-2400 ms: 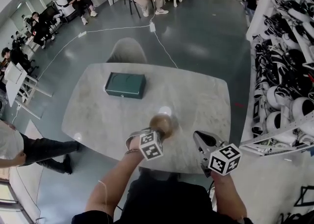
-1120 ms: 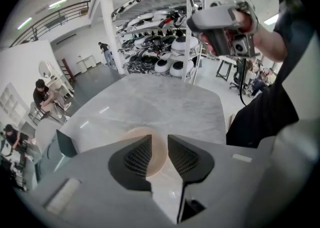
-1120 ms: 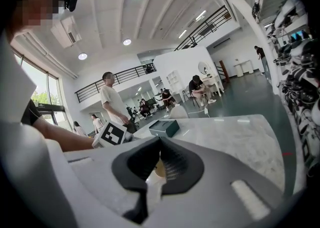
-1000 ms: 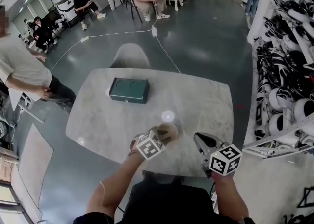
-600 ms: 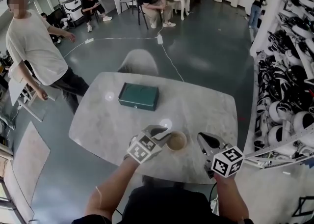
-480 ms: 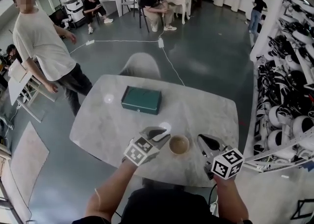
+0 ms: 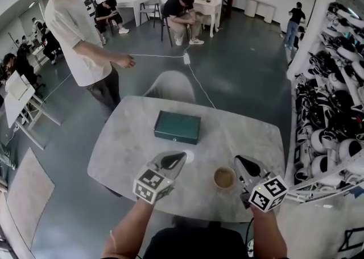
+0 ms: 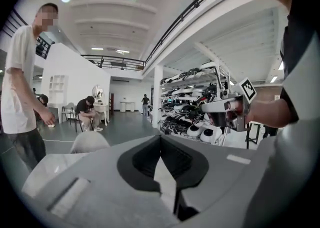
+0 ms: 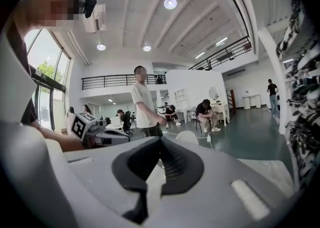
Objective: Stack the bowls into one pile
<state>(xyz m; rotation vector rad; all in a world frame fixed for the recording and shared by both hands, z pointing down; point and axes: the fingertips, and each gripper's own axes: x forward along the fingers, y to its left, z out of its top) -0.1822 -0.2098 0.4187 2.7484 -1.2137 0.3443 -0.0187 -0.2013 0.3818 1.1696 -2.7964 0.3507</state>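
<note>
Brown round bowl [image 7: 224, 178], pale inside, stands upright on marble table [image 7: 131, 144].

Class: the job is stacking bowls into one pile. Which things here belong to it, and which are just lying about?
Belong to the job:
- brown bowl on the table; whether others are nested inside cannot be told from above
- left gripper, shut, empty
- right gripper, shut, empty

Just lying about:
- green box
- grey chair
- floor cable
</note>
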